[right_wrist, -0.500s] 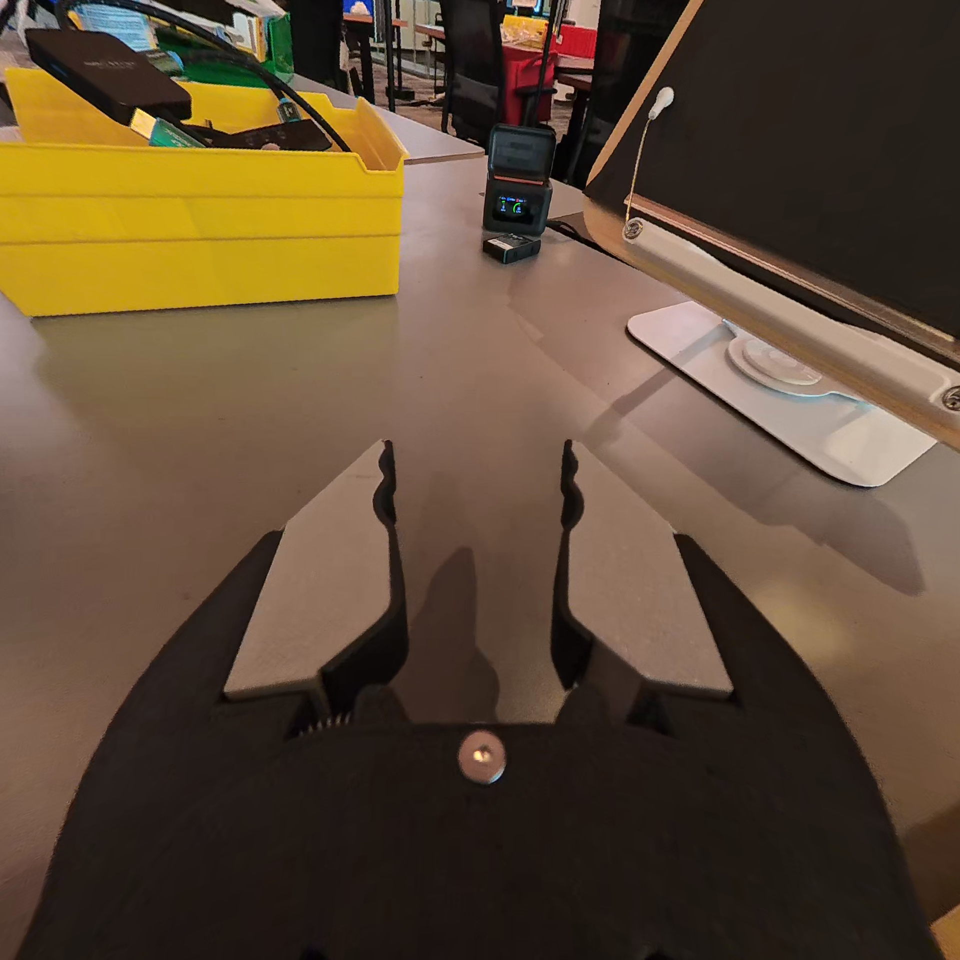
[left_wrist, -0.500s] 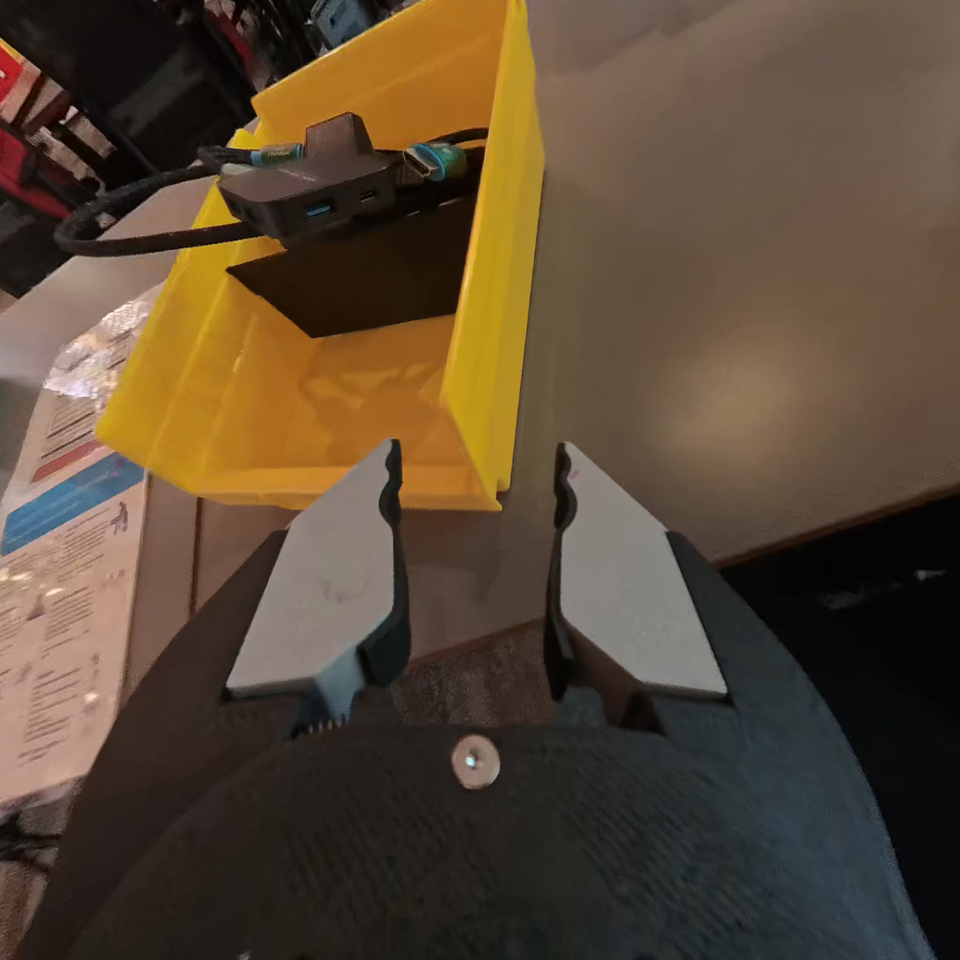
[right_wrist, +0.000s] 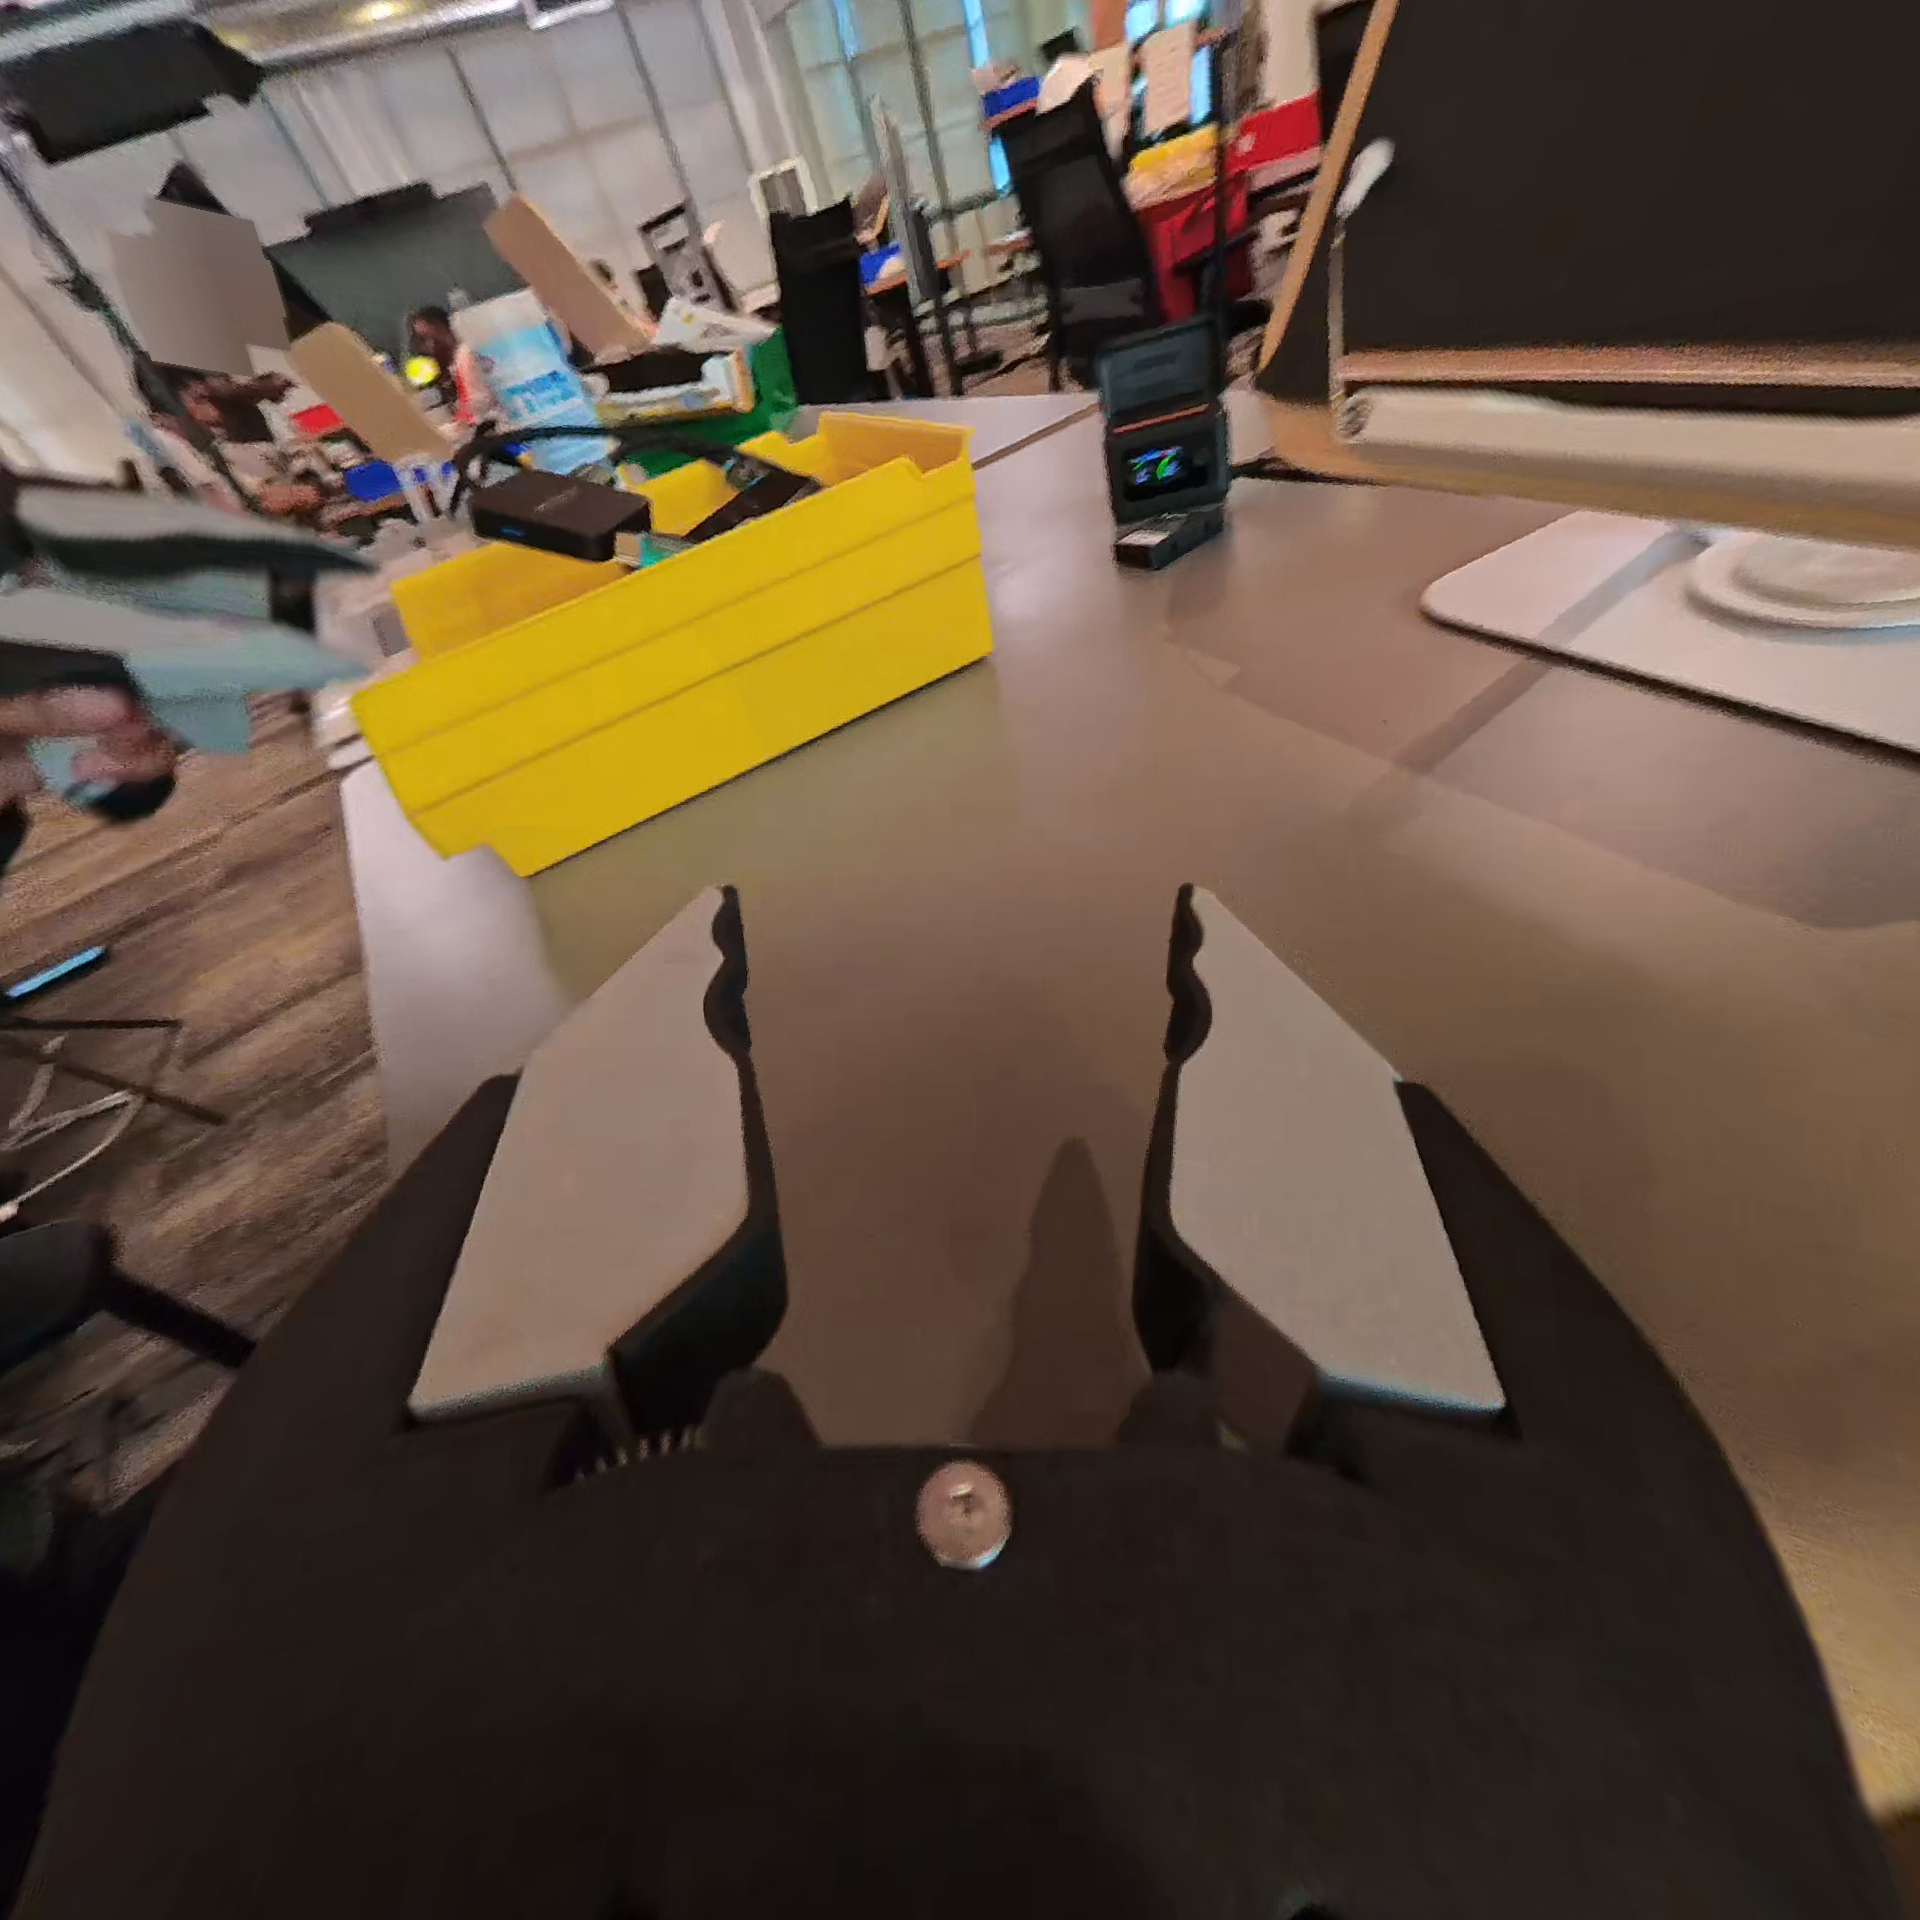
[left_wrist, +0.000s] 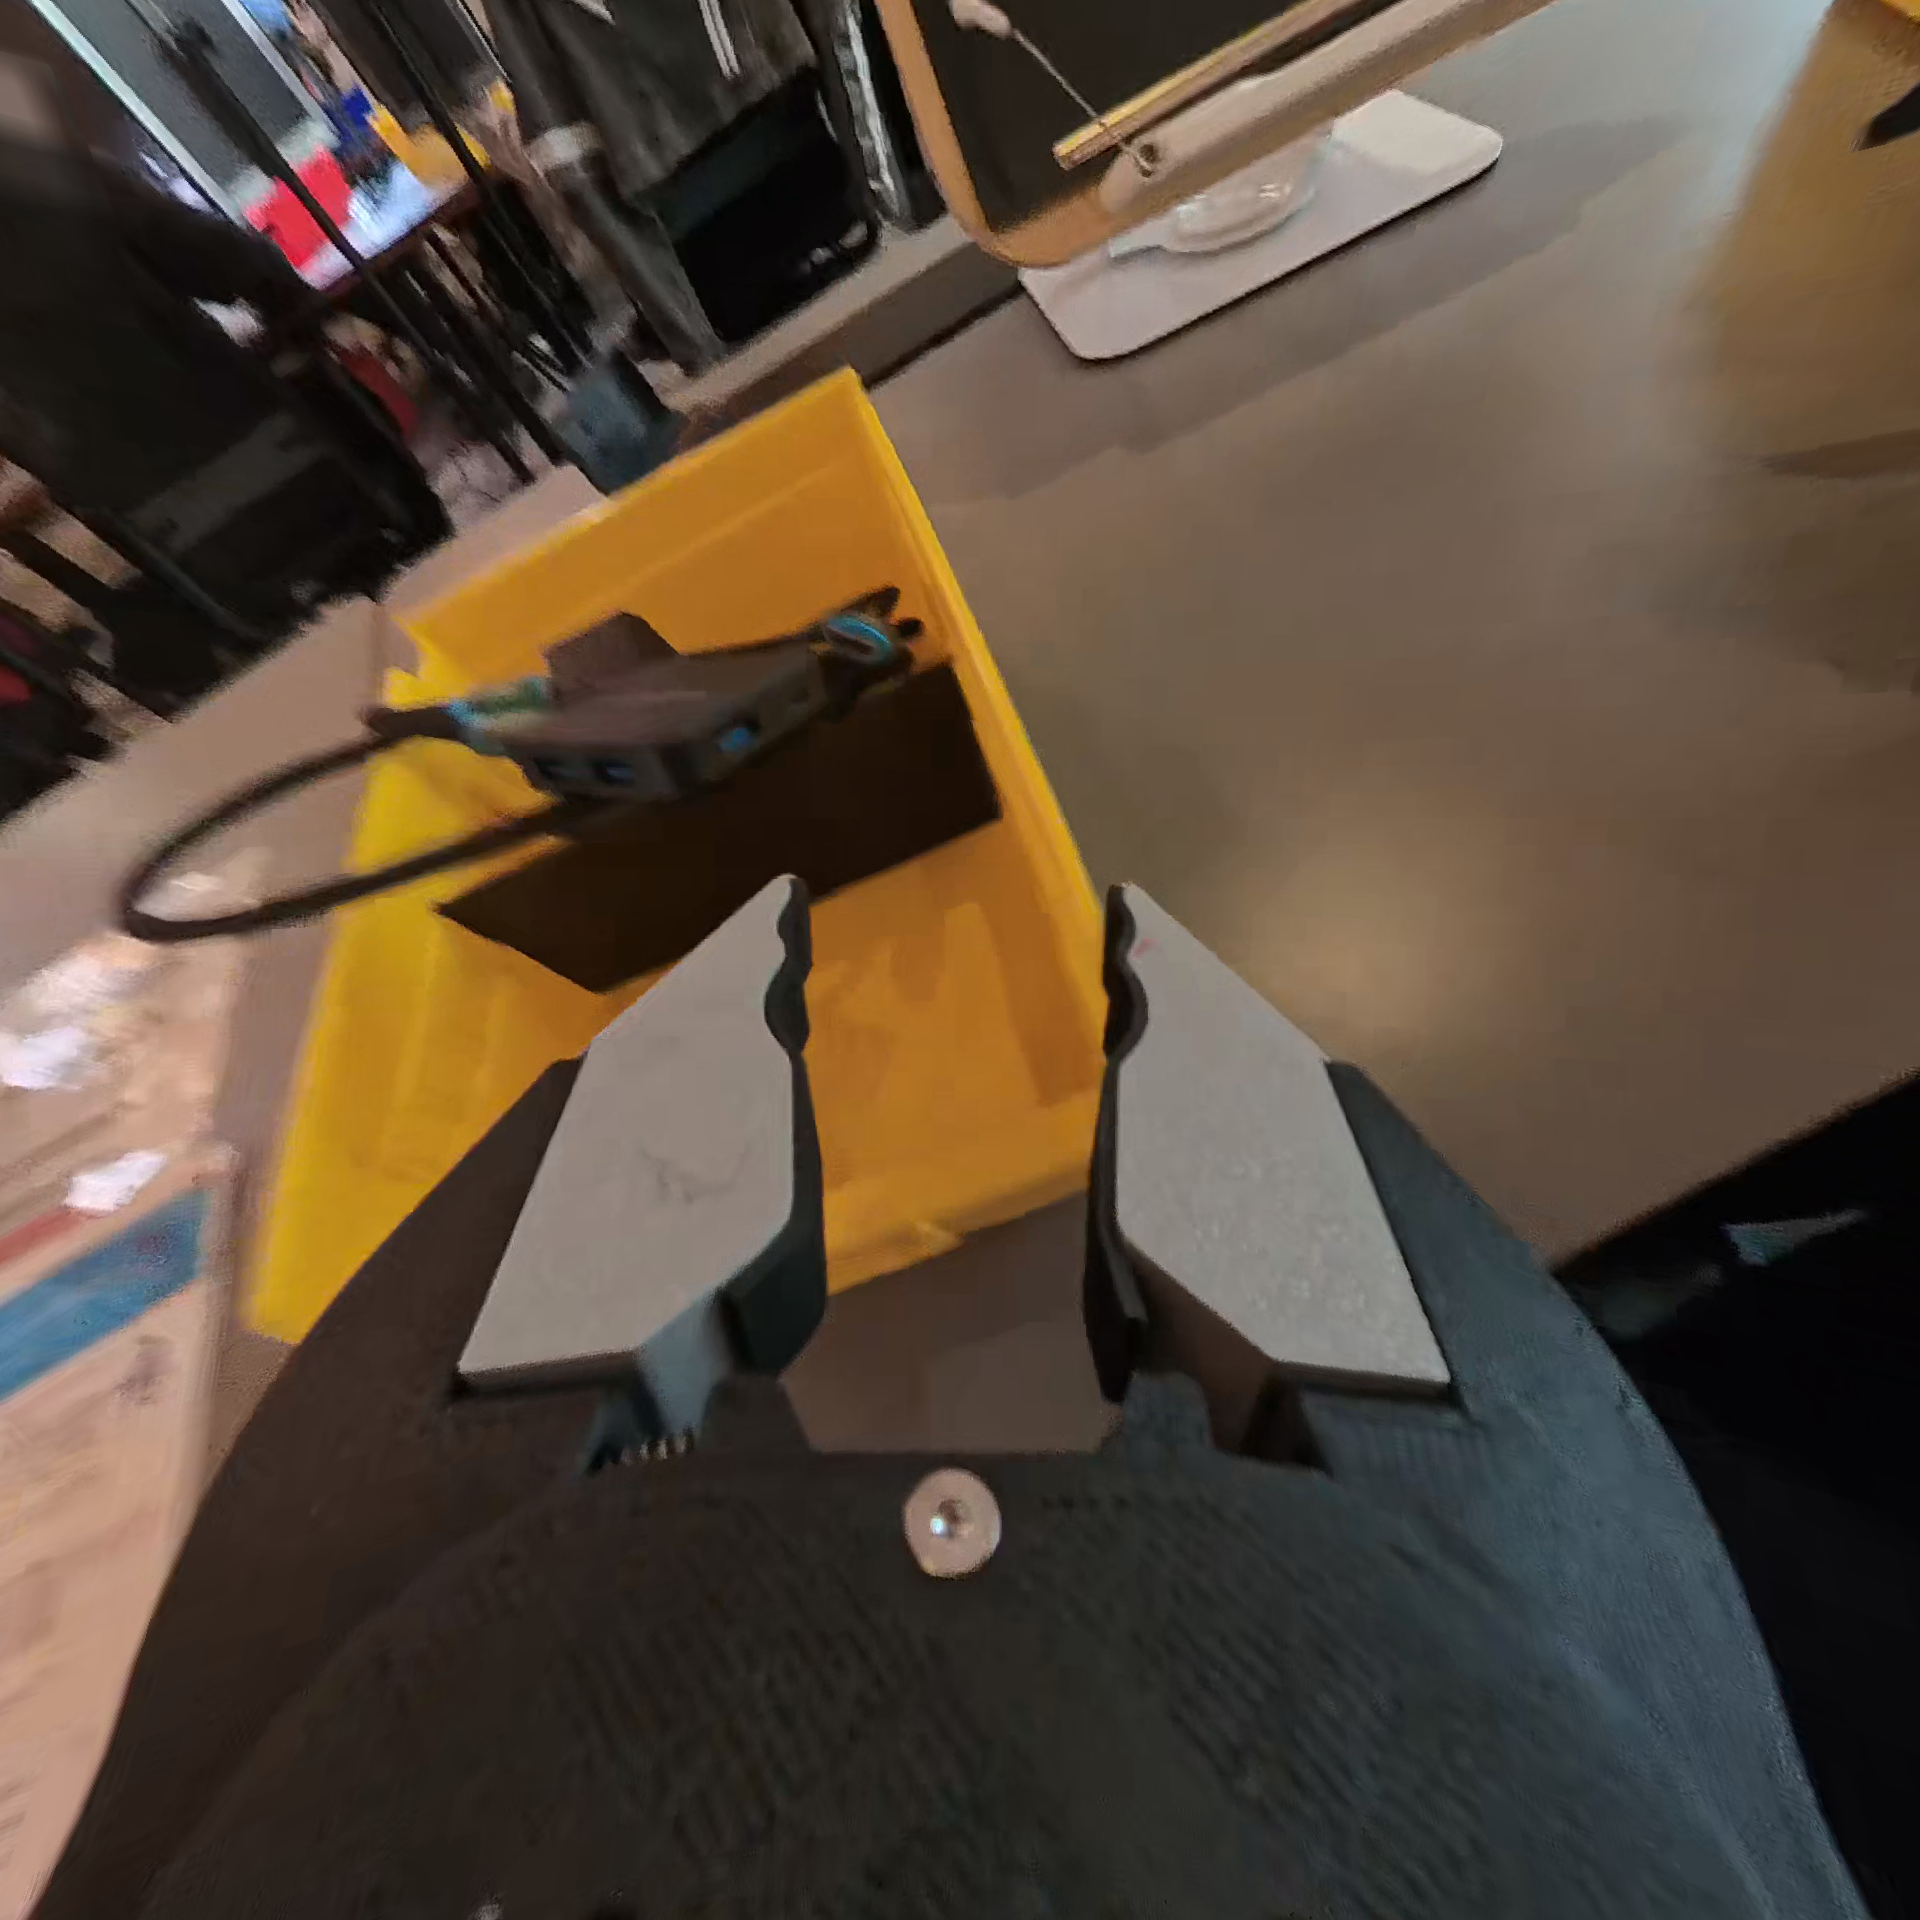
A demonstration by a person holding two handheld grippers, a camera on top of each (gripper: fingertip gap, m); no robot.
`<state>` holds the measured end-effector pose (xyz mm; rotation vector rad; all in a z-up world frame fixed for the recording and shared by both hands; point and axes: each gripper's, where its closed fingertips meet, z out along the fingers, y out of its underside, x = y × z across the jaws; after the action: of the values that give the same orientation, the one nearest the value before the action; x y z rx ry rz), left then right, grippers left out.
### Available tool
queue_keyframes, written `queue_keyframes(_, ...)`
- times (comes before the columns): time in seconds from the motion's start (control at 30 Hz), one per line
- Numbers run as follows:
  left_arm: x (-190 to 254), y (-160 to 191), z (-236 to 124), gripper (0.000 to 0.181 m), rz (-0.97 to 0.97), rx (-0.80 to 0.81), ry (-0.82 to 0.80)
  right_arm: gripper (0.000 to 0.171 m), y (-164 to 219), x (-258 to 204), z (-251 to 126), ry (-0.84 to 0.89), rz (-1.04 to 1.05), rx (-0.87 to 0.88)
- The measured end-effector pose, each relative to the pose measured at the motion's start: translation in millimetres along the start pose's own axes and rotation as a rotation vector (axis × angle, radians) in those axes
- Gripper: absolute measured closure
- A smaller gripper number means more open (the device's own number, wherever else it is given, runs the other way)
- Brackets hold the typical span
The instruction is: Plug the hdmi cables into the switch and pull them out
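While both wrist views are motion-blurred, I can still read the layout. From my left side: black braided cable point(left_wrist: 312, 873) loops out over the left wall of the yellow bin point(left_wrist: 997, 727) and runs back to the switch point(left_wrist: 665, 717), a small black box with blue ports, propped on a black slab point(left_wrist: 748, 862) inside the bin's far half. One hdmi plug point(left_wrist: 499, 707) with a teal collar sits at the switch's left end, another plug point(left_wrist: 857, 636) at its right end; I cannot tell whether either is fully seated. My left gripper point(left_wrist: 954, 914) hovers above the bin's near end, jaws apart, nothing between them. Further right, my right gripper point(right_wrist: 956, 914) sits low over bare grey tabletop point(right_wrist: 1039, 790), jaws spread wide and empty, well apart from the bin. Beyond it, a small black device with a lit screen point(right_wrist: 1162, 468), then a monitor stand's white base point(right_wrist: 1683, 634) at far right.
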<state>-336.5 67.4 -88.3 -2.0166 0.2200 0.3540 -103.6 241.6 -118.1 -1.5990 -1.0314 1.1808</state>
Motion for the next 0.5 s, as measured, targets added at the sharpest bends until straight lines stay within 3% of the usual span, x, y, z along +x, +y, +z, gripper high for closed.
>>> queue_keyframes(0.2, -60, -23, 10, 0.113, 0.407, -0.153, -0.184, 0.080, 14, -30, 10, -0.160, 0.030, -0.079)
queue_keyframes(0.33, -57, -21, 42, 0.114, 0.585, -0.175, -0.149, 0.080, 16, -38, 15, -0.168, -0.020, -0.087)
queue_keyframes(0.47, -80, -1, 77, 0.130, 0.842, -0.280, -0.250, 0.080, 21, -42, 19, -0.182, -0.020, -0.119)
queue_keyframes(0.5, -91, 2, 81, 0.143, 0.900, -0.313, -0.296, 0.082, 19, -40, 18, -0.173, -0.024, -0.110)
